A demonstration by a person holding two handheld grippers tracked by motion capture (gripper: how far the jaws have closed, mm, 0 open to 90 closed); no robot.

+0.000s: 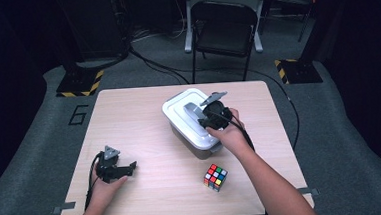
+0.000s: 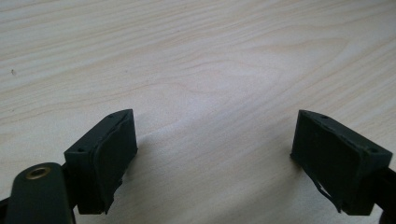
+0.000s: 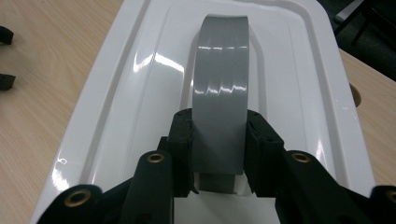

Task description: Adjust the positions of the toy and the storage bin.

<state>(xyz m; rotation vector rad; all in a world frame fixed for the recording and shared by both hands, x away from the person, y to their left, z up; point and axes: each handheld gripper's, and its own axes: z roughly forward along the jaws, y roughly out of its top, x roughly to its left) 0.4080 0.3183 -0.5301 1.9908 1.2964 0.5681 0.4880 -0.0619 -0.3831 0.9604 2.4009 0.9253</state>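
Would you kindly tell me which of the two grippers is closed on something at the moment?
The right gripper: its fingers clamp the grey handle of the white box lid. The left gripper stands open over bare table.

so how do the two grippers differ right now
The left gripper has its jaws wide apart with nothing between them, low over bare table; the right gripper is closed on the grey handle of the white lid. The left sits near the table's front left, the right farther back over the box. Both have black jaws.

Pale wooden table with a white lidded box and colour cube
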